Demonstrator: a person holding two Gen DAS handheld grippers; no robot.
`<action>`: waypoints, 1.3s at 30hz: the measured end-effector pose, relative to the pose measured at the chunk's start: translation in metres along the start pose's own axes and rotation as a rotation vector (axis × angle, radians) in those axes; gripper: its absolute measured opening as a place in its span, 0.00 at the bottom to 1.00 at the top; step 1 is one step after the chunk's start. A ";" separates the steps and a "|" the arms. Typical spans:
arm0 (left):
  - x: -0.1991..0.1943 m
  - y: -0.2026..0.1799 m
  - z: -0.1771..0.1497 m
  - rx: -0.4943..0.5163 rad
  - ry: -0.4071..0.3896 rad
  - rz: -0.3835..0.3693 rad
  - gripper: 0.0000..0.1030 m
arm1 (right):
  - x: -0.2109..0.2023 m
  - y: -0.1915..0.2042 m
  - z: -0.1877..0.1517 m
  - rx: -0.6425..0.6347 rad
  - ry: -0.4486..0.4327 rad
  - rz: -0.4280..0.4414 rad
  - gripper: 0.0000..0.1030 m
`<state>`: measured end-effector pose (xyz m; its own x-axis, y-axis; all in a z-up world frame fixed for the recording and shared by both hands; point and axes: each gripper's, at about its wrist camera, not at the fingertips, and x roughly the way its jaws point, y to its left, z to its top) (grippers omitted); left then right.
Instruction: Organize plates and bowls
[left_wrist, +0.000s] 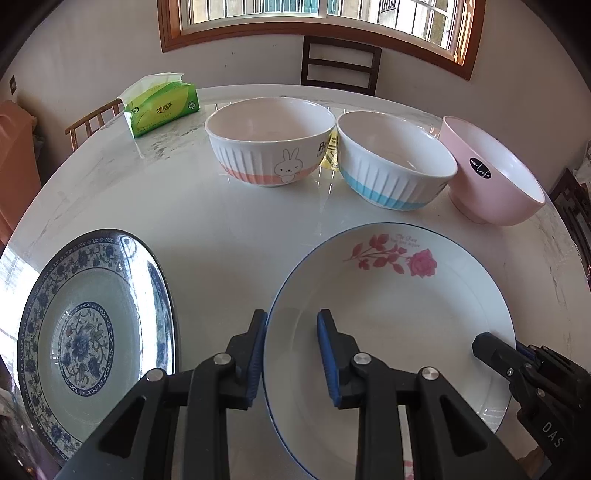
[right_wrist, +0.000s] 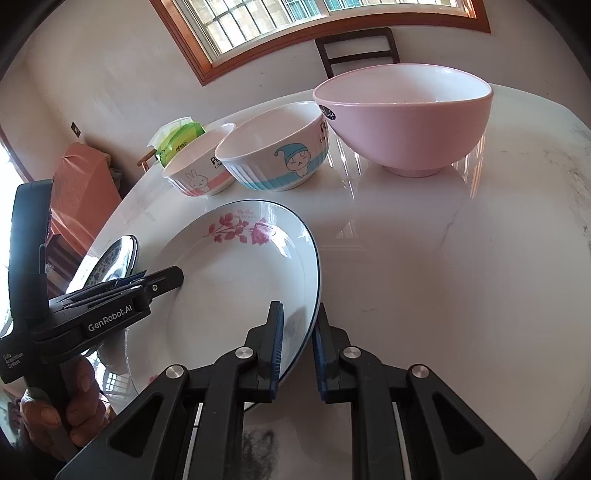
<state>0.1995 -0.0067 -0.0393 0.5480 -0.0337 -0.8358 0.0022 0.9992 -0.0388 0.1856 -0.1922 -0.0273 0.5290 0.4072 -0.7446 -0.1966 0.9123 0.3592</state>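
Your right tool (right_wrist: 298, 341) sits closest to the lens, its jaws pinched on the near right rim of the rose plate (left_wrist: 388, 325). Your left tool (left_wrist: 291, 347) straddles that plate's opposite rim, one finger outside the edge and one over the well; its jaws are narrowed, but you cannot tell from either view whether the pads are pressing yet.

Taking things by size: the white marbled worktop (right_wrist: 461, 277) carries everything. On it, the rose plate lies in front of you, seemingly tipped up slightly on your right. Being round, it has no long axis; its rose print sits on the far side, toward the bowls. Just to its left, apart from it, lies the blue patterned plate (left_wrist: 96, 325). Beyond stand three upright bowls in a row: the pink bowl (left_wrist: 495, 173) on the right, the blue-banded bowl (left_wrist: 391, 170) in the middle, the rabbit bowl (left_wrist: 269, 144) on the left. A green tissue pack (left_wrist: 162, 103) sits behind them.

The risk, as I judge it: glazed rim and shallow bite. If you lift before your left pads seat, the plate hangs from one pinch and may swivel or slip onto the stone. Swinging it left too low could clip the patterned plate's raised rim.
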 end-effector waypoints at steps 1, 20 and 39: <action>-0.002 -0.001 -0.001 0.002 -0.003 0.002 0.27 | -0.001 0.000 -0.002 0.004 -0.001 0.002 0.15; -0.042 0.013 -0.010 -0.018 -0.065 0.009 0.27 | -0.021 0.023 -0.013 -0.002 -0.025 0.029 0.15; -0.067 0.085 -0.020 -0.137 -0.101 0.073 0.27 | 0.004 0.092 -0.002 -0.115 0.022 0.071 0.15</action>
<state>0.1461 0.0805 0.0020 0.6235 0.0476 -0.7804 -0.1504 0.9868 -0.0599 0.1682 -0.1069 0.0017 0.4927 0.4708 -0.7318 -0.3268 0.8795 0.3458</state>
